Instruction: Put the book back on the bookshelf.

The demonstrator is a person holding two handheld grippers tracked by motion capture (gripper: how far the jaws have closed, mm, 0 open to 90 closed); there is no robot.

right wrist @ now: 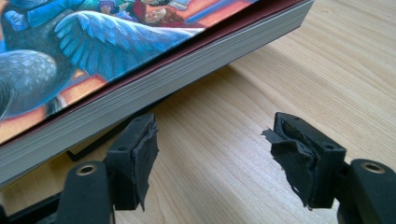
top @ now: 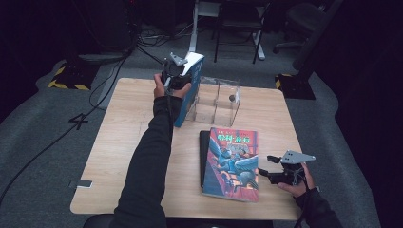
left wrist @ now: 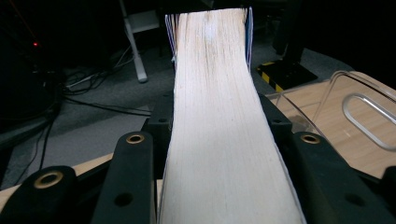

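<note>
Nearest to me, my right gripper (top: 270, 165) rests low at the near right of the wooden surface (top: 119, 156), its jaws spread wide and holding nothing. From its own camera, torn black pads (right wrist: 144, 154) face each other across bare wood, just short of the page edge of the illustrated book (top: 232, 164). That book lies flat with its cover up and its long axis running away from me. It sits on a dark item (top: 204, 152) of which I see only a thin edge, so I cannot tell what that is.

Farther off, my left gripper (top: 175, 76) is pinching a blue-covered book (top: 190, 90) held upright at the far side of the surface, just beside a clear plastic rack (top: 218, 97). In the left gripper view its pale page block (left wrist: 217, 121) sits between both jaws and is cut off at the top. A small dark object (top: 232, 98) on the rack is too small to identify.
</note>
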